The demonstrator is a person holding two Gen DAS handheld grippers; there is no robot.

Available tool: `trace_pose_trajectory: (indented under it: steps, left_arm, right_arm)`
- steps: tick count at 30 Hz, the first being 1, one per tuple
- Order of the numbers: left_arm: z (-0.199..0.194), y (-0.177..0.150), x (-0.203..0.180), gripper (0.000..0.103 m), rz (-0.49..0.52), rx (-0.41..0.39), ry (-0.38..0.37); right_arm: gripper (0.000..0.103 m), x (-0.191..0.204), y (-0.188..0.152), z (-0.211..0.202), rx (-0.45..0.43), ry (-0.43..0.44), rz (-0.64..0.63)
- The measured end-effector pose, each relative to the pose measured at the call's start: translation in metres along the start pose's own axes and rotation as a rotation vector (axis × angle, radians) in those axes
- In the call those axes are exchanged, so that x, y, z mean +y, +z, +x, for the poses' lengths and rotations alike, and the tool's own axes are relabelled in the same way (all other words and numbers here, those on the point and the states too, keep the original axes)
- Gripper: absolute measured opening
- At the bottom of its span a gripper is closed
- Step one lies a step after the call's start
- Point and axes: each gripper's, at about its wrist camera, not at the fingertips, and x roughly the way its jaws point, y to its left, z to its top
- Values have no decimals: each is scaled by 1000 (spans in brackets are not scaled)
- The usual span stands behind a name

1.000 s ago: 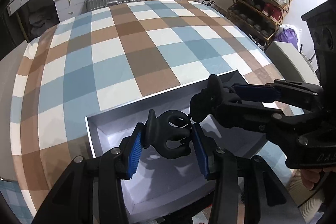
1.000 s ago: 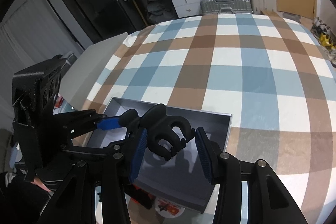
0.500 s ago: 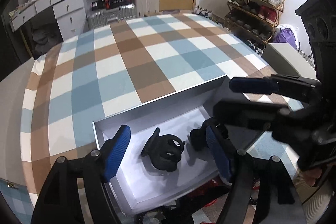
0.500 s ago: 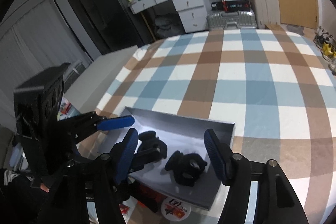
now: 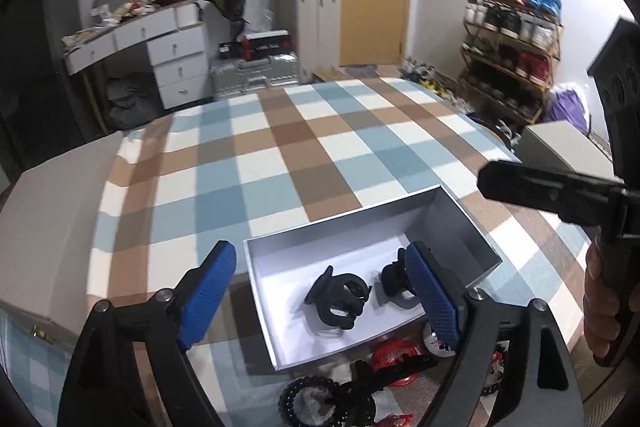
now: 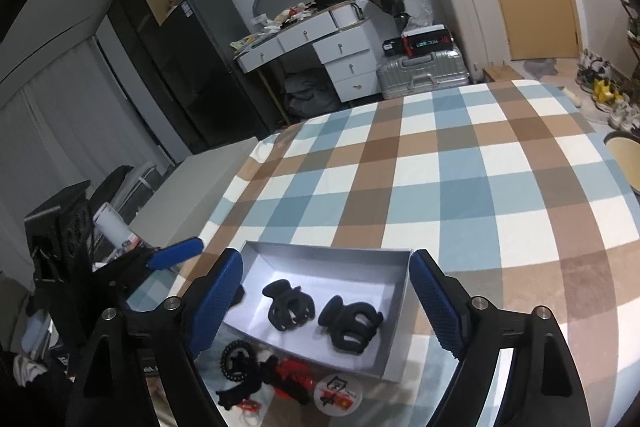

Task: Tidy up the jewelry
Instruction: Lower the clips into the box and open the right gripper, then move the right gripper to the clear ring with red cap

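A grey open box (image 5: 460,227) sits on the plaid cloth with two black claw clips lying loose inside. In the left wrist view one clip (image 5: 338,297) lies mid-box, and the other (image 5: 394,279) is partly hidden behind a blue pad. My left gripper (image 5: 320,259) hovers above the box. Its jaws are opening and nothing presses against its pads. In the right wrist view both clips (image 6: 290,309) (image 6: 352,325) lie side by side in the box (image 6: 328,251). My right gripper (image 6: 326,283) hangs over them, jaws opening and touching neither.
In front of the box lie a black beaded band (image 5: 316,399), red pieces (image 5: 394,355) and a round badge (image 6: 334,395). The plaid table (image 6: 460,187) stretches beyond. A white block (image 5: 52,211) stands left; a dresser, suitcases and a shoe rack line the room.
Each gripper held a black claw clip over the box a second ago. Both have opened, let the clips drop into the box, and lifted back and away.
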Motion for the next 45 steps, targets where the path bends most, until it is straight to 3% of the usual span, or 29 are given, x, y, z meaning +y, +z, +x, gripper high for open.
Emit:
trace_pose_trajectory:
  steps: [15, 19, 24, 35, 38, 40, 45]
  left_arm:
    - [-27, -28, 1, 94, -117, -36, 66]
    - [-35, -43, -4, 101, -136, -41, 100]
    - [-38, -57, -4, 102, -170, -25, 119]
    - [-46, -71, 9, 102, -220, -22, 148]
    - [-47, -75, 9, 102, -219, -17, 152]
    - [-48, -78, 11, 102, -223, -15, 137]
    - [-45, -83, 11, 102, -215, 7, 90]
  right_arm:
    - [98, 1, -26, -29, -16, -23, 14]
    - [98, 4, -37, -30, 30, -59, -11]
    - [98, 6, -60, -25, 144, -79, -8]
    - [98, 10, -98, -14, 294, -179, -55]
    - [95, 8, -102, -5, 345, -180, -59]
    - [86, 6, -103, -3, 366, -161, -44]
    - [75, -3, -103, -2, 385, -137, -4]
